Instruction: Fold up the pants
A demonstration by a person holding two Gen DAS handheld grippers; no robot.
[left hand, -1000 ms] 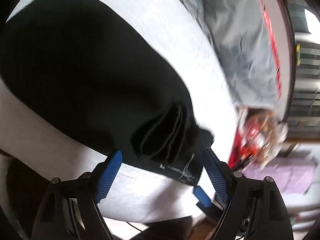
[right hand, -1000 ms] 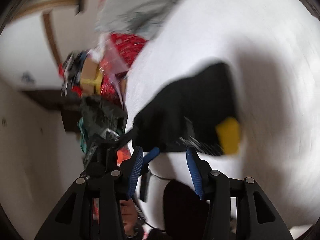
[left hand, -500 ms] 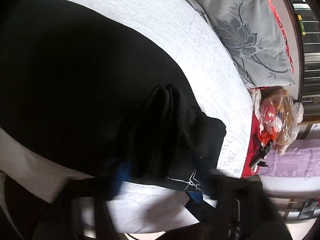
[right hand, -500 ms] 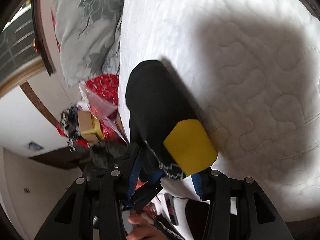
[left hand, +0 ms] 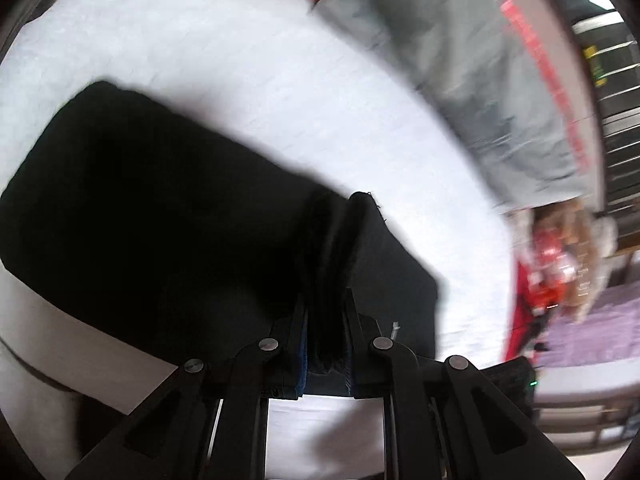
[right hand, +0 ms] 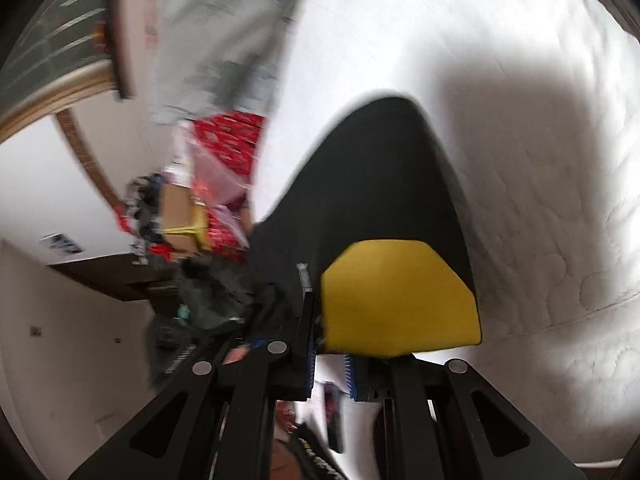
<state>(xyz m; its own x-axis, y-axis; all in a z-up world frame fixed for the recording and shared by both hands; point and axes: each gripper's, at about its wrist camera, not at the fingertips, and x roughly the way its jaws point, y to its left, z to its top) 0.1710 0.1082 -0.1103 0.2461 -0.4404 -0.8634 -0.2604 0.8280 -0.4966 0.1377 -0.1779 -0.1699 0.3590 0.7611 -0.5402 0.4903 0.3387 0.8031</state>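
On bed, 2 grippers (previously open) pinching pants

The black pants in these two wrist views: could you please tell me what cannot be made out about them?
- Left wrist view: the black pants are one dark, blurred mass, so their folds are unreadable; the left tool covers the pinched edge.
- Right wrist view: the yellow patch hides the hem at the right tool; the rest is out of frame.

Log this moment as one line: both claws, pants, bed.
left claw: shut on bunched pants edge | right claw: closing on pants end by yellow patch | pants: on white bed
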